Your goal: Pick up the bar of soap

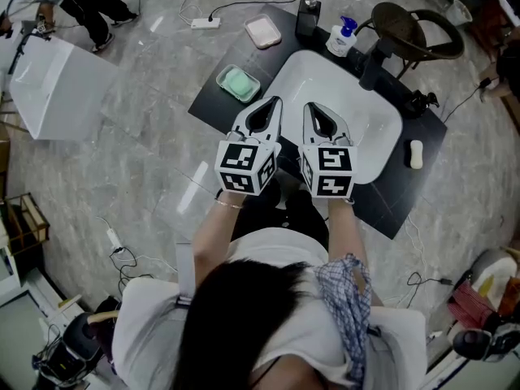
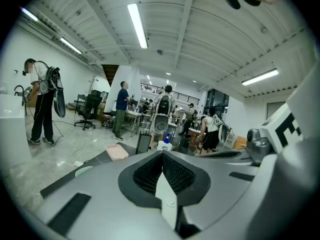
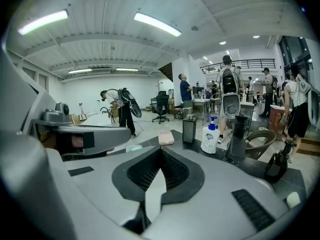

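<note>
Bar of soap (image 1: 415, 153) (a small pale oval) is the thing to reach. Left gripper (image 1: 275, 102) hovers over the left edge of the white sink (image 1: 349, 80), jaws together and empty. Right gripper (image 1: 309, 106) hangs just beside it, jaws likewise closed on nothing. Farther right, past the sink, the bar lies on the dark counter (image 1: 432, 135), long axis running near-to-far, so the right gripper is nearer.
</note>
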